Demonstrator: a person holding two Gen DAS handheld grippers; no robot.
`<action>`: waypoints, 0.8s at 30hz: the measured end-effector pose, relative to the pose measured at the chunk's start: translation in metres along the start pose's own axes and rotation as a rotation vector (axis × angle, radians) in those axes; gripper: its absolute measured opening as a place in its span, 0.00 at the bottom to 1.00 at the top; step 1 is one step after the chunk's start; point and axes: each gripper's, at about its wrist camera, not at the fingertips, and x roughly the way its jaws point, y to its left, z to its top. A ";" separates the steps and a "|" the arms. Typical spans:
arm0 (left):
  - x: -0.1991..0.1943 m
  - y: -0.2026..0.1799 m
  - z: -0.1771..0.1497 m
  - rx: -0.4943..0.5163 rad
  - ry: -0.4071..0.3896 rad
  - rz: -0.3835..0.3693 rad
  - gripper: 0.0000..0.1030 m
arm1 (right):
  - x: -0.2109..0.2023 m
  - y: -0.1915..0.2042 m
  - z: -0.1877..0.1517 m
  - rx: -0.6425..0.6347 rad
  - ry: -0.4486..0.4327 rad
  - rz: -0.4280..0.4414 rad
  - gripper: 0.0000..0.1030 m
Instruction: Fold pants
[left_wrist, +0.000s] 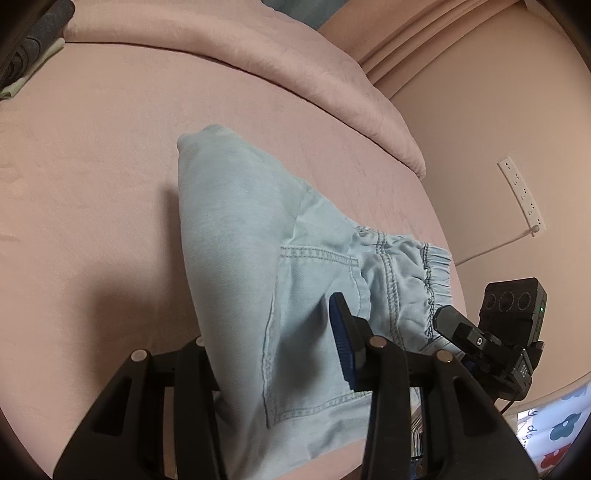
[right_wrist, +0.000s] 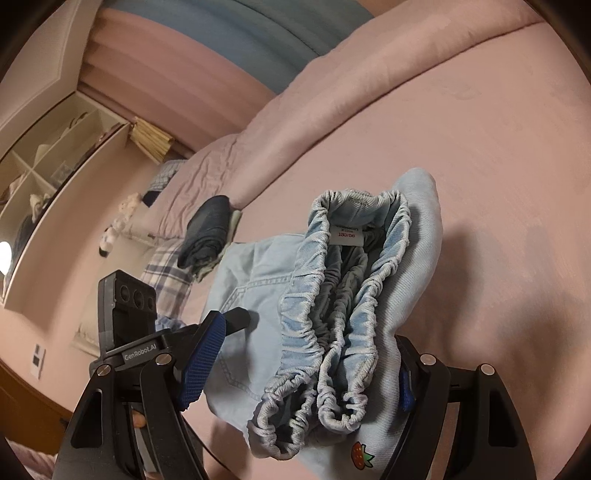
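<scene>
Both grippers angle down over the bed (left_wrist: 92, 166). The left gripper (left_wrist: 273, 354) is clamped on the pants (left_wrist: 236, 229) by their pocket side; the right gripper (right_wrist: 306, 369) grasps the bunched waistband (right_wrist: 332, 306). The pants lie folded on the sheet.

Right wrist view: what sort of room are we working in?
Most likely a bedroom: the pants lie on a pink bed with a duvet, and shelves stand along the wall.
</scene>
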 end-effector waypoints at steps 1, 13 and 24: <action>-0.002 0.001 0.000 0.000 -0.003 0.001 0.39 | 0.000 0.000 0.001 -0.004 0.001 0.002 0.78; -0.023 0.012 0.010 0.002 -0.044 0.026 0.39 | 0.004 0.002 0.005 -0.051 0.028 0.018 0.78; -0.035 0.030 0.032 -0.014 -0.083 0.026 0.39 | 0.017 0.014 0.017 -0.116 0.058 0.004 0.78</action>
